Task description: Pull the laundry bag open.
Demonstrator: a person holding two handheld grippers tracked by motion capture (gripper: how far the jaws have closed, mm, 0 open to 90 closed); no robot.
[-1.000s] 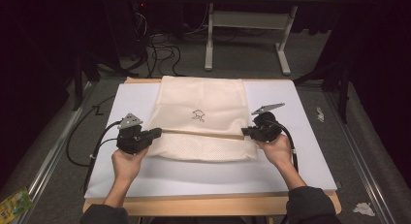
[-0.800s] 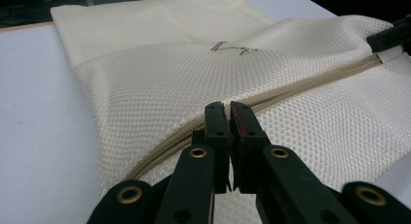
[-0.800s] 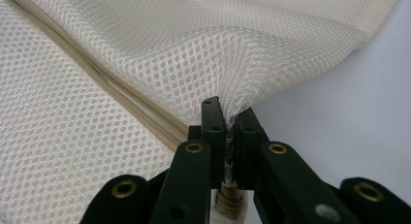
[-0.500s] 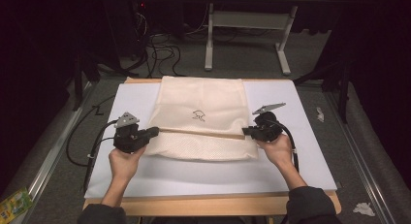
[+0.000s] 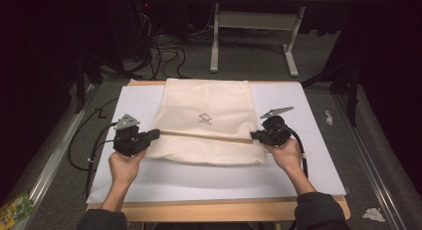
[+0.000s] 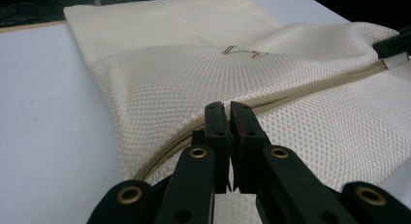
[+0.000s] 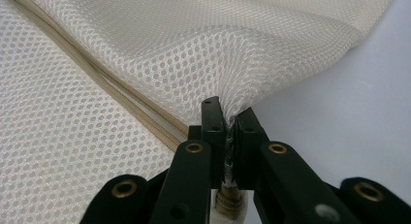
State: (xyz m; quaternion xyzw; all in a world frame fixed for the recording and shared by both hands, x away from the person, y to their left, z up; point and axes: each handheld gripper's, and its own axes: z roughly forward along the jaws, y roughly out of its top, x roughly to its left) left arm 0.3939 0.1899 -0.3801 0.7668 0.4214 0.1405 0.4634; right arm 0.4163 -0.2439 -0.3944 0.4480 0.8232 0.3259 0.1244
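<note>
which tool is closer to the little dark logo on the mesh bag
Right, though only slightly. The right tool grips the mesh bag at its right edge, just below and right of the logo. The left tool grips the left edge, a bit farther away.

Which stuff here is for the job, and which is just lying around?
For the job: mesh bag, its zipper, left tongs, right tongs, both shut on the bag.
Lying around: crumpled paper, green packet, floor cables.

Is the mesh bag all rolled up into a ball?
No, the mesh bag lies spread flat on the white table, stretched between the left gripper and the right gripper.
</note>
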